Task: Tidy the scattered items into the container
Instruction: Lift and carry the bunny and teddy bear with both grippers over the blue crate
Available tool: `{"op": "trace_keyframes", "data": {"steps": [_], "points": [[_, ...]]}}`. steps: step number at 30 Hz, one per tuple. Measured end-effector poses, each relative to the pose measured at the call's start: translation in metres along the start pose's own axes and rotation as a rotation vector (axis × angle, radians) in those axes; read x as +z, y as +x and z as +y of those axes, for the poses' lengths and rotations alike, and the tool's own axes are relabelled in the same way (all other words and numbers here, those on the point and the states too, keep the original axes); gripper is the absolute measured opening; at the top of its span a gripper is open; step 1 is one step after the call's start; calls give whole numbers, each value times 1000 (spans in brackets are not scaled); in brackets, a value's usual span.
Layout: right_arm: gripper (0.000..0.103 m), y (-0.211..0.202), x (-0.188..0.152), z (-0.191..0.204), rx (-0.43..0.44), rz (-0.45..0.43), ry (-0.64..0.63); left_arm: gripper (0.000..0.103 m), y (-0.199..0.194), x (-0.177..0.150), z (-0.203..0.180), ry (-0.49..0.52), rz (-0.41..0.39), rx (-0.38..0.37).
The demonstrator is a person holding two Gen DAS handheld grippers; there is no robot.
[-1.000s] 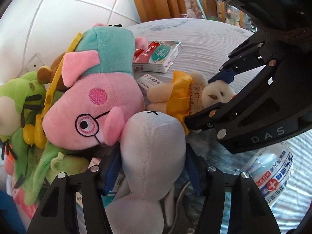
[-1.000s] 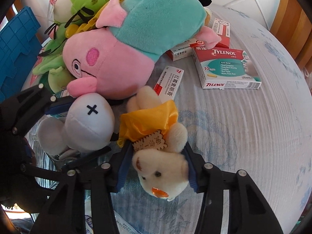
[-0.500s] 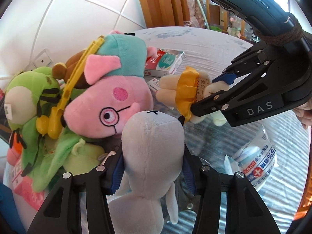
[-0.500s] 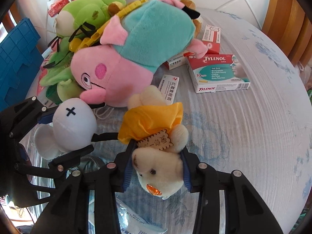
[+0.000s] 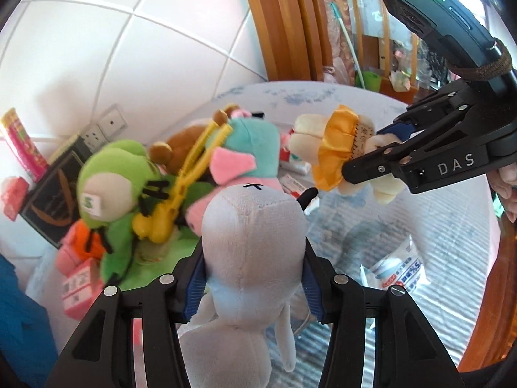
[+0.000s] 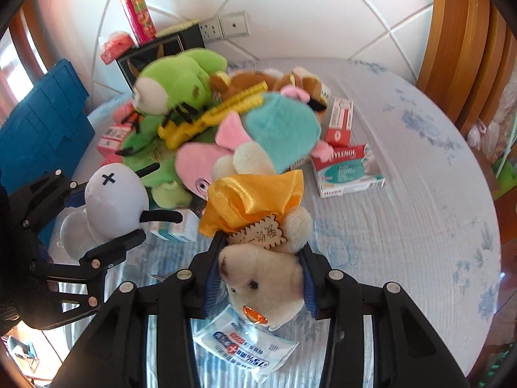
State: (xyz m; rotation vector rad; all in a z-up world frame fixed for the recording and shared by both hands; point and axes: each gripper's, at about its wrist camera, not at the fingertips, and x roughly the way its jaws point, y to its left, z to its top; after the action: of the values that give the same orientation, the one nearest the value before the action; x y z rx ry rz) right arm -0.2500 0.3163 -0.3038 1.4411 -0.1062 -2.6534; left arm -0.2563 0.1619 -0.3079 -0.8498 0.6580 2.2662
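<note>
My left gripper (image 5: 253, 286) is shut on a white plush doll (image 5: 252, 242) with a black X on its head, held above the table; it also shows in the right wrist view (image 6: 113, 194). My right gripper (image 6: 260, 283) is shut on a cream teddy bear (image 6: 263, 278) in a yellow satin dress, also lifted; it shows in the left wrist view (image 5: 336, 158). A blue crate (image 6: 35, 132) stands at the left edge. A pile of plush toys lies on the table: a pink pig in teal (image 6: 278, 126) and a green frog (image 6: 174, 80).
Medicine boxes lie on the striped cloth: a Tylenol box (image 6: 349, 171) and a red-and-white box (image 6: 341, 119). A wipes packet (image 6: 245, 346) lies below my right gripper. A black box (image 6: 158, 51), a pink can (image 6: 139, 13) and wall sockets (image 6: 223, 26) are at the back.
Both grippers have risen and pulled back from the pile, lifting the white doll and the teddy bear clear of the table. The toy pile now looks smaller and farther.
</note>
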Motion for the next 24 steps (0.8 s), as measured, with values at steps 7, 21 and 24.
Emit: {"op": "trace_keyframes", "data": {"steps": [7, 21, 24], "points": [[40, -70, 19, 21, 16, -95, 31, 50, -64, 21, 27, -90, -25, 64], [41, -154, 9, 62, 22, -187, 23, 50, -176, 27, 72, -265, -44, 186], [41, -161, 7, 69, 6, -195, 0, 50, -190, 31, 72, -278, -51, 206]]}}
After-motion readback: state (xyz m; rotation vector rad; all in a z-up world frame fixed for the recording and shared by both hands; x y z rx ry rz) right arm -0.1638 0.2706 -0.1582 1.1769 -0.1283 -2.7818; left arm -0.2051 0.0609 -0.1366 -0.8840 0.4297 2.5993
